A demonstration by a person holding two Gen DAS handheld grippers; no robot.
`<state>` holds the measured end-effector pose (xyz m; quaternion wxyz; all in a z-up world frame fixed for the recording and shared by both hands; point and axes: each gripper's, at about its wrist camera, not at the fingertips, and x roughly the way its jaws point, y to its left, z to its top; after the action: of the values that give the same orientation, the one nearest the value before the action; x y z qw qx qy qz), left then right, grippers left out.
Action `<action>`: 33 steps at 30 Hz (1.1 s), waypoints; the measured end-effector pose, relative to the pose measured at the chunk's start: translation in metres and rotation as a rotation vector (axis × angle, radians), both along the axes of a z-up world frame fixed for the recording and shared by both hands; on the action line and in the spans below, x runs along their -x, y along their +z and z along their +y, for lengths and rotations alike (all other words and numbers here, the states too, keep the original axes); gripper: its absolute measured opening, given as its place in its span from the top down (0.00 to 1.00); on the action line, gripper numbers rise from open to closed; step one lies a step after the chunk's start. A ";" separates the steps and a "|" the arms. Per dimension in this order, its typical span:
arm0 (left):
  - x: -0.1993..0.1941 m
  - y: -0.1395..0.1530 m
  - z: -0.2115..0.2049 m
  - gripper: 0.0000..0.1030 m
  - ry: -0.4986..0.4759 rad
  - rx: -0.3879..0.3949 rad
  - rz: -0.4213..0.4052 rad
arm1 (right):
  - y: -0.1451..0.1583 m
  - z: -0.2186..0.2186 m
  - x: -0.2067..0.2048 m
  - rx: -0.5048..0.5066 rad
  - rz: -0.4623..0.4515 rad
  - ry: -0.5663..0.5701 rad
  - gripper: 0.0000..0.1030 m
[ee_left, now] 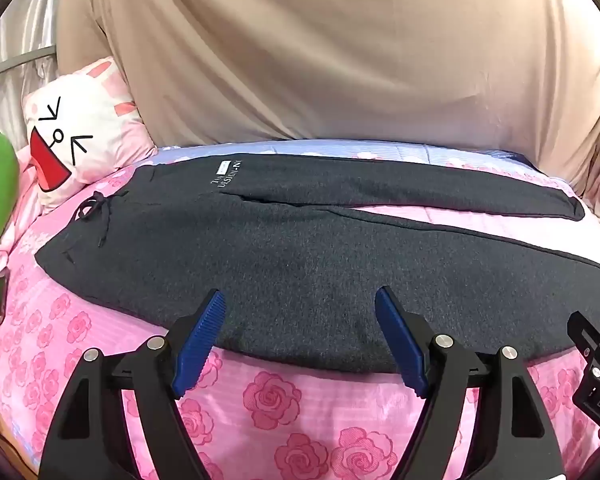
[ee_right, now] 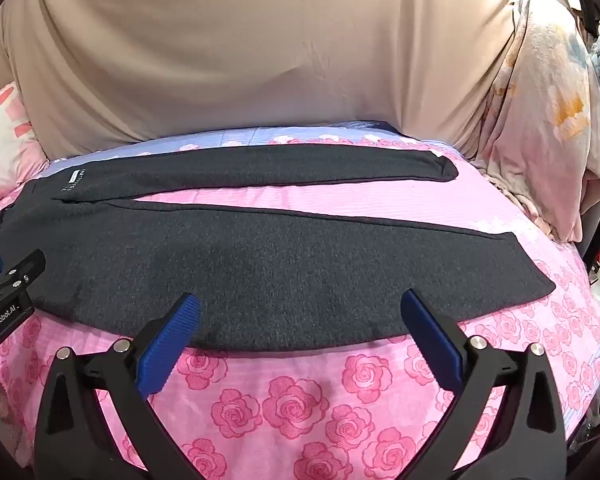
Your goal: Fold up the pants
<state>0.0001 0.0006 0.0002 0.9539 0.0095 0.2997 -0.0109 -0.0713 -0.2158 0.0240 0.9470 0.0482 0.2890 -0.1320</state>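
pants dark grey, flat on pink rose bedsheet, legs apart | white label above print "DESIGN-N…" | left gripper jaws wide, empty, "GenRobot.AI" on side | right gripper jaws wide, empty

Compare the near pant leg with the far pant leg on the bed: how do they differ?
The near pant leg lies beside both open grippers; the far pant leg lies by the beige drape. The near leg looks broader, the far leg narrower. The far leg's top carries a white label; the near leg shows none. Both are dark grey, flat and unfolded.
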 end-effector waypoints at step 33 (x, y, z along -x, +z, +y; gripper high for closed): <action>-0.007 -0.003 -0.006 0.27 0.001 -0.033 0.021 | -0.004 0.003 -0.003 0.004 0.025 -0.001 0.04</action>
<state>0.0069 -0.0056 -0.0024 0.9504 0.0251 0.3101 -0.0057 -0.0684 -0.2132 0.0196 0.9433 0.0449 0.3005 -0.1337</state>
